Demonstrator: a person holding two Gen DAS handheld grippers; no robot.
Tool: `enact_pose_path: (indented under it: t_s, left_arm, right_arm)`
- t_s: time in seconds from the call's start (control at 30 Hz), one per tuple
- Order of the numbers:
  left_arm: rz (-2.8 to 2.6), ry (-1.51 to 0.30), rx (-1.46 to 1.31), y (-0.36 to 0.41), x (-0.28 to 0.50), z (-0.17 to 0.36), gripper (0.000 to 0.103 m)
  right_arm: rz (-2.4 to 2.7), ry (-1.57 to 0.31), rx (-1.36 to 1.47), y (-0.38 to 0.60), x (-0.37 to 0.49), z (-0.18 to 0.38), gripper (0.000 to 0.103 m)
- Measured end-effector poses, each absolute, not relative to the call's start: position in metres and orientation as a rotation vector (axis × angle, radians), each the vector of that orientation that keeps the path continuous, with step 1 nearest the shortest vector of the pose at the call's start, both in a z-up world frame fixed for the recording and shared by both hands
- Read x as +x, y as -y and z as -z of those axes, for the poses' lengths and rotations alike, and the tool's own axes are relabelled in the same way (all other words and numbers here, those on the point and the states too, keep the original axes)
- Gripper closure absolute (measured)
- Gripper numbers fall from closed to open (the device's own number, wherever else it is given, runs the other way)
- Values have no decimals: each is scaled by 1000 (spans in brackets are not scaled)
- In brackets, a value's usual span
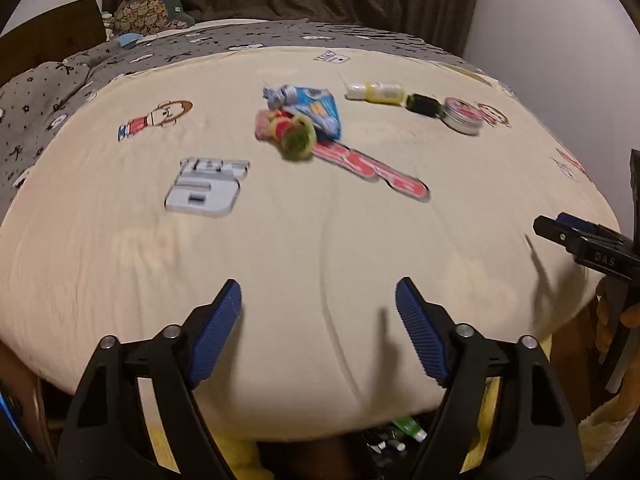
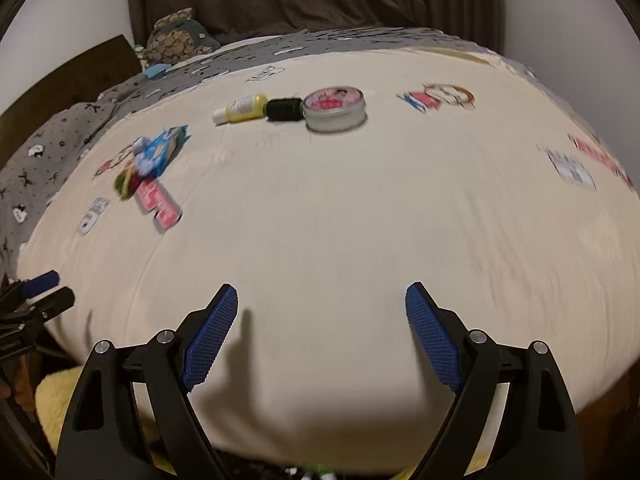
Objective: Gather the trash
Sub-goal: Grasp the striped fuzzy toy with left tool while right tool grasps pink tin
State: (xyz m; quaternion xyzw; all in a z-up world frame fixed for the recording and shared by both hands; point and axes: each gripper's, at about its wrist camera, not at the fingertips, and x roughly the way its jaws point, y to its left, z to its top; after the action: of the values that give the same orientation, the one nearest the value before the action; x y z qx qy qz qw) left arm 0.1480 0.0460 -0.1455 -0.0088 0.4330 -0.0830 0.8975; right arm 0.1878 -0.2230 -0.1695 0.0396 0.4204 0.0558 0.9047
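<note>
— Both grippers, left gripper (image 1: 319, 308) and right gripper (image 2: 321, 312), stand apart, empty, over the bed's (image 1: 304, 264) near edge.
— Crumpled blue wrapper (image 1: 316, 108) lies mid-bed toward the far edge: light, soft, crinkly; pinch its bunched end.

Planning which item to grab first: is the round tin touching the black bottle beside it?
Touching. In the right wrist view the round tin sits right against the black bottle, with no cream bedspread showing between them.
</note>
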Motion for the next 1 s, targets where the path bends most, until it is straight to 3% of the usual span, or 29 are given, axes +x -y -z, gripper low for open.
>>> enact_pose_path:
  t_s: [0.23,0.7,0.77,0.83,0.9,0.97,1.0]
  left_arm:
    - [163,-886,-69,-56,199,143,50]
    - [146,-915,-77,-50,280,159,54]
    - [141,-913,-67,-50,286,159,58]
    - [142,-914,-62,-51,290,159,70]
    - [153,-915,-67,-54,292,160,72]
    - [160,-912,-66,-56,291,160,74]
    - [162,-911,-64,-56,290,160,76]
  right_arm:
    - [-58,-889,93,219,253,172,16]
    - [-14,-900,75,213,345,176,16]
    - [2,-907,65,213,359,177,16]
    - [12,-915,64,212,370,179,16]
    - [12,-918,57,210,376,180,15]
    - [4,-922,51,209,378,181,18]
    - [-1,-915,54,210,377,180,29]
